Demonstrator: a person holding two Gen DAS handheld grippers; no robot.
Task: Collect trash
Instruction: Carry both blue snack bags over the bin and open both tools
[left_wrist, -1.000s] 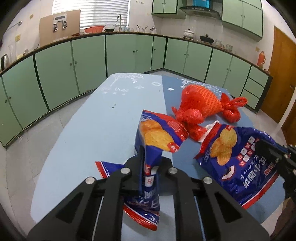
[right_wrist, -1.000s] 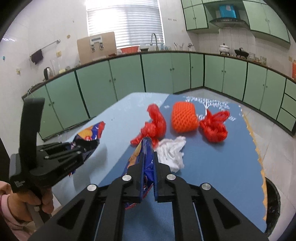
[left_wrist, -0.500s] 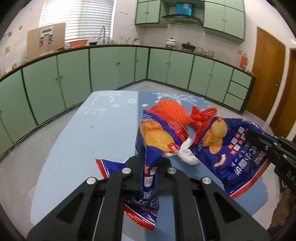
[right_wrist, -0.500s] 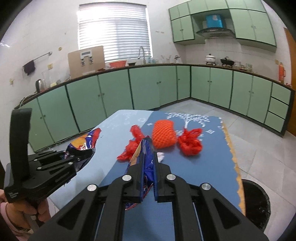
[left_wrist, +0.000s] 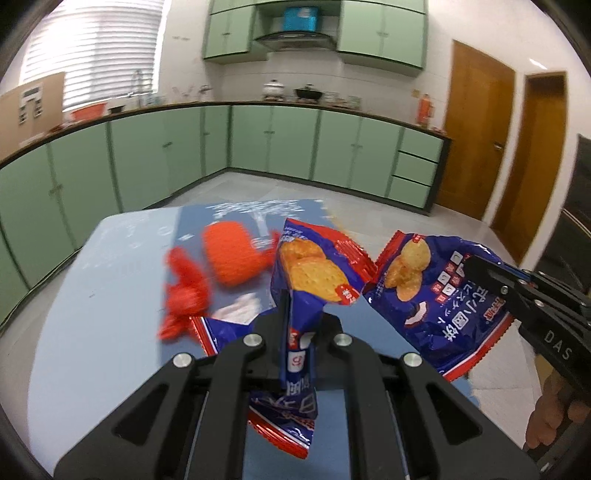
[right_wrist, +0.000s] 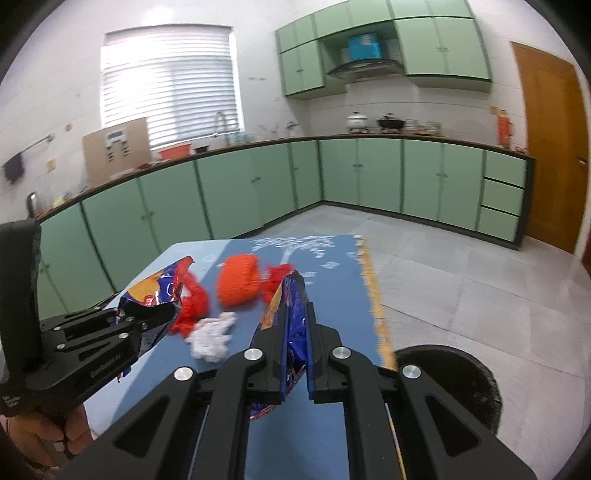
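Note:
My left gripper (left_wrist: 298, 325) is shut on a blue snack bag (left_wrist: 314, 273) and holds it above the blue table (left_wrist: 92, 295). It also shows at the left of the right wrist view (right_wrist: 147, 314). My right gripper (right_wrist: 295, 332) is shut on a second blue snack bag (right_wrist: 291, 306), which shows wide open in the left wrist view (left_wrist: 436, 291). On the table lie an orange foam net (right_wrist: 238, 280), red net pieces (left_wrist: 183, 295) and a crumpled white tissue (right_wrist: 210, 338).
A black round trash bin (right_wrist: 454, 380) stands on the floor by the table's right edge. Green kitchen cabinets (right_wrist: 369, 177) run along the far walls. A wooden door (left_wrist: 476, 140) is at the right.
Both grippers have lifted with their bags and swung to the right. The table trash now sits lower and further left in both views, and the bin has come into the right wrist view.

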